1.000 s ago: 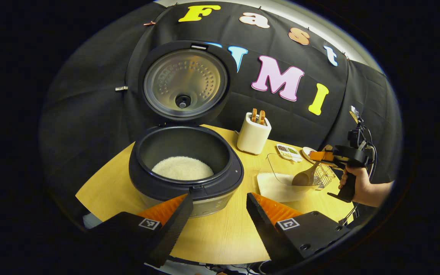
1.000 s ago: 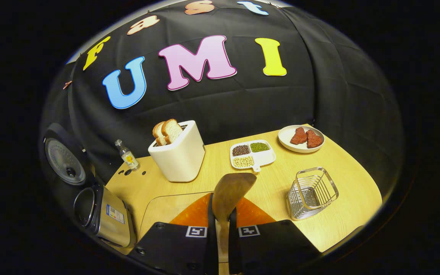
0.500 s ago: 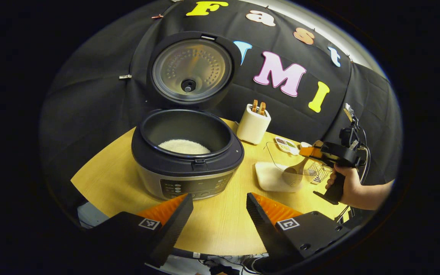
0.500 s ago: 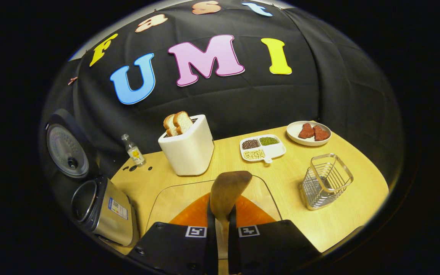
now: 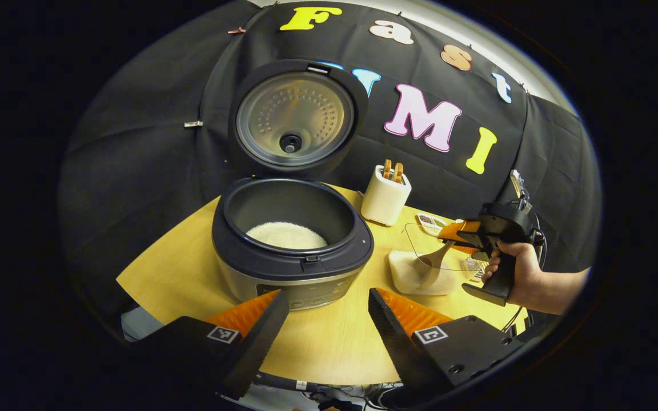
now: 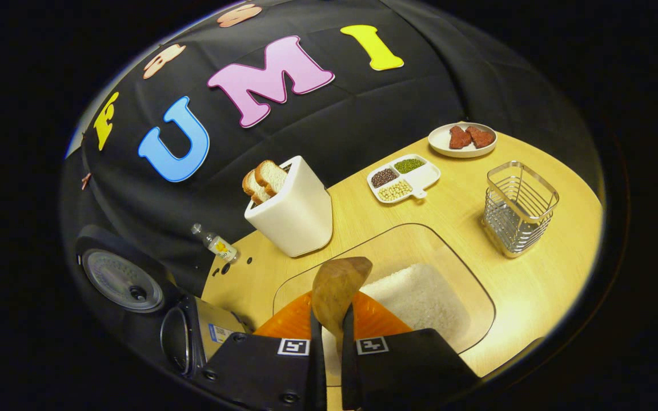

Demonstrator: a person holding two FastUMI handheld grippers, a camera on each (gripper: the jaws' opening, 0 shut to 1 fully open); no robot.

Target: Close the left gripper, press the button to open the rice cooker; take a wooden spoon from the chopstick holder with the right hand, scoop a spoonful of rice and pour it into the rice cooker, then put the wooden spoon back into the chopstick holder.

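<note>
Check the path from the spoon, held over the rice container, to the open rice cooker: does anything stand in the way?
Nothing visible does. The right gripper holds the spoon over the rice container; bare table lies between it and the cooker, whose lid stands open. The toaster sits farther back.

— What stands at the back of the wooden table?
— A white toaster with two bread slices, and a small bottle just left of it.
— And to the right?
— A divided dish of beans, then a plate with red pieces.
</note>
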